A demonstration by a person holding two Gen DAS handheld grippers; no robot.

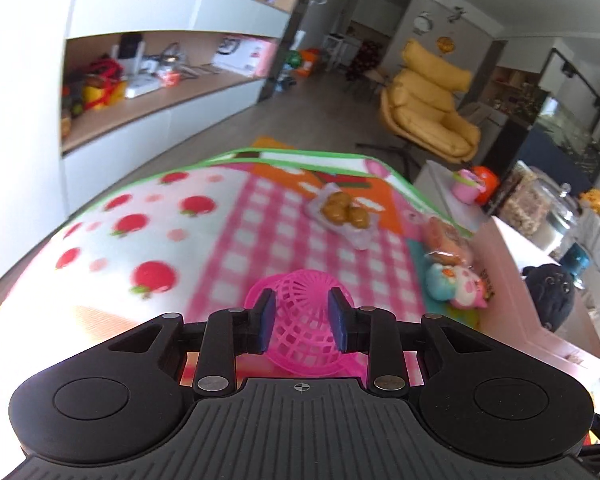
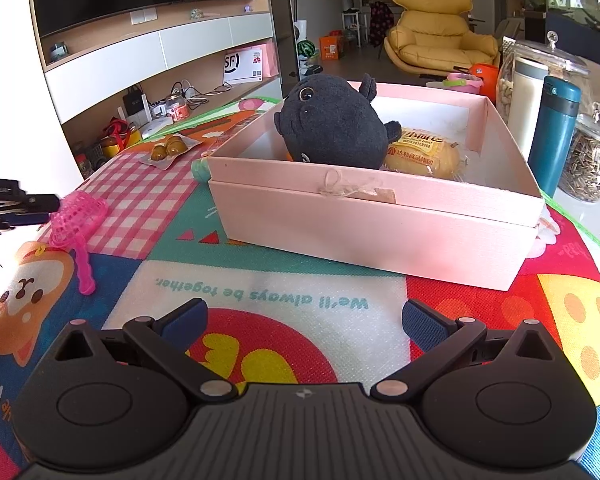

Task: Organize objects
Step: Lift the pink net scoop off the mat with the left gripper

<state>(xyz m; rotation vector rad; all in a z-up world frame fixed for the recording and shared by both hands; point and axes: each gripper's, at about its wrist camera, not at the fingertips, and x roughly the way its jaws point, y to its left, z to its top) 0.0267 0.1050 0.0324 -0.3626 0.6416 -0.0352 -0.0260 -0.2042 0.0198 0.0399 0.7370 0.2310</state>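
My left gripper (image 1: 302, 320) has its jaws around the bowl of a pink mesh strainer (image 1: 304, 320), seemingly gripping it; the strainer also shows at the left of the right wrist view (image 2: 76, 216), tilted with its handle touching the mat. A pink box (image 2: 380, 216) holds a black plush toy (image 2: 332, 120) and a packaged bread (image 2: 424, 154). My right gripper (image 2: 304, 320) is open and empty above the mat, in front of the box. A clear pack of brown snacks (image 1: 344, 208) lies farther on the mat. A wrapped bun (image 1: 446, 240) and a small plush (image 1: 458, 284) lie beside the box.
A colourful play mat (image 2: 260, 300) covers the table. A teal bottle (image 2: 556, 132), a seed jar (image 2: 588, 164) and a large glass jar (image 2: 532, 80) stand right of the box. A pink cup (image 1: 468, 186) sits on a far table. A yellow armchair (image 2: 436, 36) stands behind.
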